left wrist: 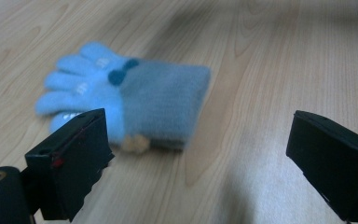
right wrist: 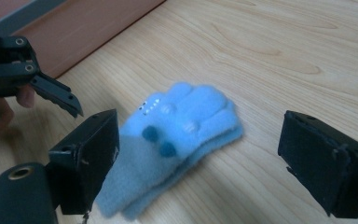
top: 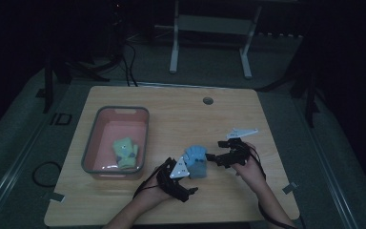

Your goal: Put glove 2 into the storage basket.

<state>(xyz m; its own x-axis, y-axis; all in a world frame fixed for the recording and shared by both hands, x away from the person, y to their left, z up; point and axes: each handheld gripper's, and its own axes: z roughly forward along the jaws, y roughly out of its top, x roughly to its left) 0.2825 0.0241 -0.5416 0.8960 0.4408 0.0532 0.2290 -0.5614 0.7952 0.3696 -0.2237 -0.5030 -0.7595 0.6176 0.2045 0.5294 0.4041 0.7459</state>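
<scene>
Blue glove lies flat on the tabletop, just right of the bin, between the two tongs. Landmark for all positions: the bin. Inside it a green glove rests on the floor near the front right corner, apparently a deposited item, so the likely work in hand is moving gloves from tabletop into bin. Left tongs sit at the near side of the blue glove, on the bin side; in the left gripper view the jaws are spread wide, nothing between them, the glove lying ahead with cuff nearer the camera and fingers pointing away. Right tongs come in from the side away from the bin; in the right gripper view the jaws are likewise spread, framing the glove without pinching it. The left tongs' jaw tip shows there, beside the bin wall. Judgement: both tools are held low and open on opposite sides so either can close on the soft fabric; the cuff, thicker and doubled, looks the better bite. Risk: a flat knit glove may slide on the smooth wood rather than lift.
</scene>
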